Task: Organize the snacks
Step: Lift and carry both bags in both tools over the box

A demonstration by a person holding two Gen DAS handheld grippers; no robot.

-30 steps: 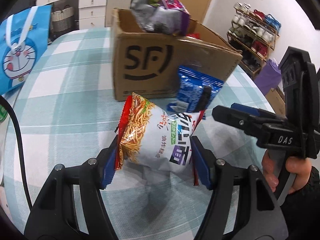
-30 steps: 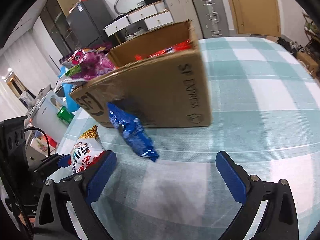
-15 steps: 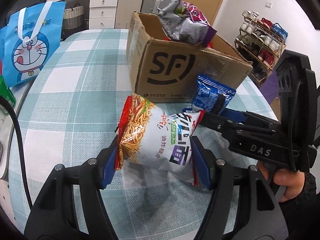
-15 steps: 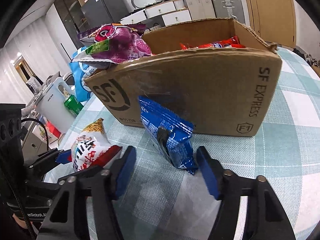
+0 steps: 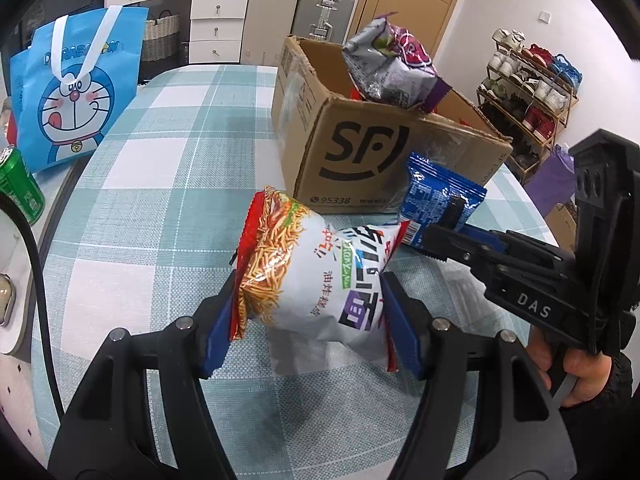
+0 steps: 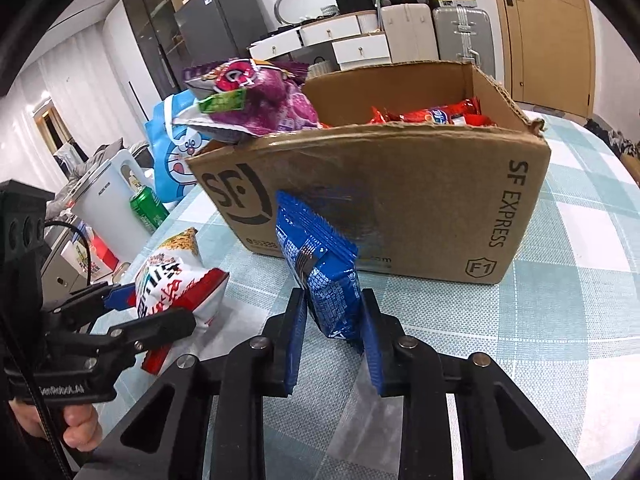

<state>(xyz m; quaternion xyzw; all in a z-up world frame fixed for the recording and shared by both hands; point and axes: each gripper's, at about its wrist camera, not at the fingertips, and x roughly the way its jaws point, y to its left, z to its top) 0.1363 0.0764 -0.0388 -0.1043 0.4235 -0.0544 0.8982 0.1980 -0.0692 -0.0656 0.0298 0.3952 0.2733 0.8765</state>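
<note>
L gripper clenched on noodle bag | R gripper just closed, grasping blue pack | box behind, on counter

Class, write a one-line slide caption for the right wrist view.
Right hand-held gripper shut on a blue packet beside the snack box.

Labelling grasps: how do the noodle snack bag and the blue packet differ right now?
The noodle snack bag is puffy, white and red, and fills the left tongs widely. The blue packet is slimmer, solid blue, and stands on end, pinched narrowly in the right tongs. Both are gripped, in front of the cardboard box.
</note>
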